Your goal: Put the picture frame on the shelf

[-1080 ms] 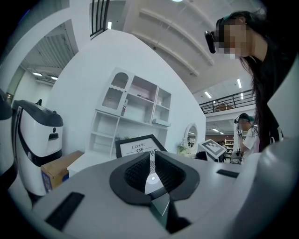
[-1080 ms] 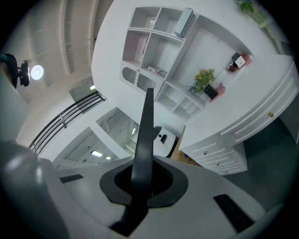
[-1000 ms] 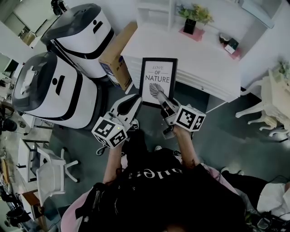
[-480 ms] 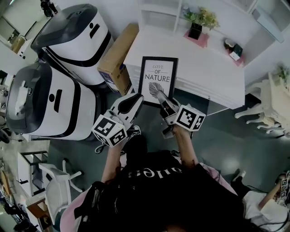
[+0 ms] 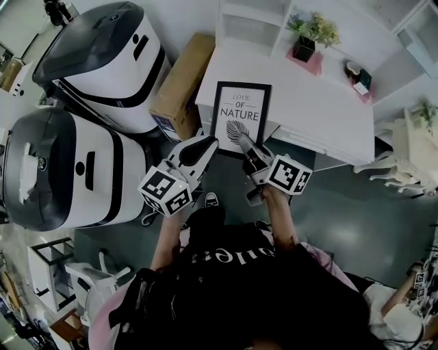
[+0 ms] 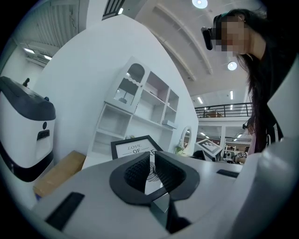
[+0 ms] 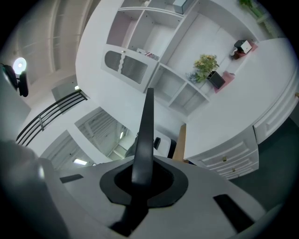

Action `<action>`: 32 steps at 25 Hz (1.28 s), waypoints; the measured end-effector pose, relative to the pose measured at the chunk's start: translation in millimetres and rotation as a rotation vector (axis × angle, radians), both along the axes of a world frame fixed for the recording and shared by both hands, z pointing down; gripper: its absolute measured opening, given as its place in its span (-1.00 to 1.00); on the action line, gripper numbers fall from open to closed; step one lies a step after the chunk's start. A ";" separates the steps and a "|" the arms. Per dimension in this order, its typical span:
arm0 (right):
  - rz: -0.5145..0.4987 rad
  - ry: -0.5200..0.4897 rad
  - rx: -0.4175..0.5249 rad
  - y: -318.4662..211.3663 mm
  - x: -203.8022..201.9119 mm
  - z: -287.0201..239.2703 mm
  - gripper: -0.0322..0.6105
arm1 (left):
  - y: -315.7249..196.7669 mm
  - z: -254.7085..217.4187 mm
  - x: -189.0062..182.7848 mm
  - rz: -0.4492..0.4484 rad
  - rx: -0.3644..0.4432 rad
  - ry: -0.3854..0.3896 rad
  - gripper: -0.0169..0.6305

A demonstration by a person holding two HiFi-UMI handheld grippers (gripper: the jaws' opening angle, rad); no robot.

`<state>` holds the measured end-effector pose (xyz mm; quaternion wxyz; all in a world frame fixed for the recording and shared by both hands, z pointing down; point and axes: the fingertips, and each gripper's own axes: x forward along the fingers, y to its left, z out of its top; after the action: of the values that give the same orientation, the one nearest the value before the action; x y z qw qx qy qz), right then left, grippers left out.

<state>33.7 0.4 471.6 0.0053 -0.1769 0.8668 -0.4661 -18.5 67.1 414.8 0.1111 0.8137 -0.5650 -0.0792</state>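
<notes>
The picture frame (image 5: 239, 117), black with a white "nature" print, is held upright over the near edge of the white desk (image 5: 321, 123). My right gripper (image 5: 244, 141) is shut on its lower right edge. In the right gripper view the frame (image 7: 147, 121) shows edge-on as a thin dark bar rising out of the gripper (image 7: 140, 175). My left gripper (image 5: 208, 143) is shut and empty, just left of the frame's bottom corner. In the left gripper view the frame (image 6: 132, 148) stands beyond the gripper (image 6: 150, 164). The white shelf unit (image 5: 250, 19) stands behind the desk.
A potted plant (image 5: 311, 33) on a pink mat and a small dark object (image 5: 356, 71) sit on the desk. A cardboard box (image 5: 179, 81) leans at the desk's left. Two large white and black machines (image 5: 102, 51) (image 5: 65, 171) stand further left. White chairs (image 5: 404, 164) are at the right.
The person has moved a little forward; the desk and shelf sit nearer. Both grippers and the frame keep the same hold and stance.
</notes>
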 end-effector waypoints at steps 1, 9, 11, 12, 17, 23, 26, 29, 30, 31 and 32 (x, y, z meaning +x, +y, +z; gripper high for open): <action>0.007 0.004 0.001 -1.8 -6.8 0.9 -0.74 | -1.0 0.0 -6.9 0.010 0.001 0.002 -0.82; 0.041 0.025 0.019 -7.6 -46.2 -0.9 -0.74 | -5.9 3.9 -48.7 0.061 0.008 0.024 -0.82; 0.045 0.029 0.020 -8.5 -49.7 -2.1 -0.74 | -9.5 4.1 -53.2 0.072 0.011 0.035 -0.82; 0.048 0.032 0.021 -9.3 -50.1 -2.5 -0.74 | -11.9 4.2 -54.4 0.077 0.012 0.039 -0.82; 0.087 0.044 0.018 -21.5 -40.8 -2.7 -0.74 | -27.7 5.0 -50.1 0.112 0.013 0.057 -0.82; 0.116 0.056 0.015 -53.2 -41.1 0.2 -0.74 | -52.9 8.1 -54.2 0.131 0.003 0.069 -0.82; 0.108 0.046 0.012 -75.1 -51.5 1.1 -0.74 | -71.9 8.0 -66.4 0.117 0.008 0.067 -0.82; 0.103 0.040 0.004 -103.1 -65.6 3.9 -0.74 | -95.8 8.3 -84.0 0.098 0.004 0.060 -0.82; 0.103 0.039 0.003 -113.8 -70.4 4.1 -0.74 | -104.7 8.1 -90.5 0.092 0.001 0.059 -0.82; 0.103 0.039 0.002 -124.6 -75.0 3.7 -0.74 | -113.6 7.6 -96.8 0.086 -0.001 0.058 -0.82; 0.101 0.039 0.002 -135.8 -79.4 3.1 -0.74 | -122.7 6.9 -102.7 0.080 -0.002 0.057 -0.82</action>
<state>-45.7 -135.4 474.7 0.0119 -0.2293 0.8572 -0.4609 -121.2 -55.6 421.6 0.1310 0.8329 -0.5288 -0.0973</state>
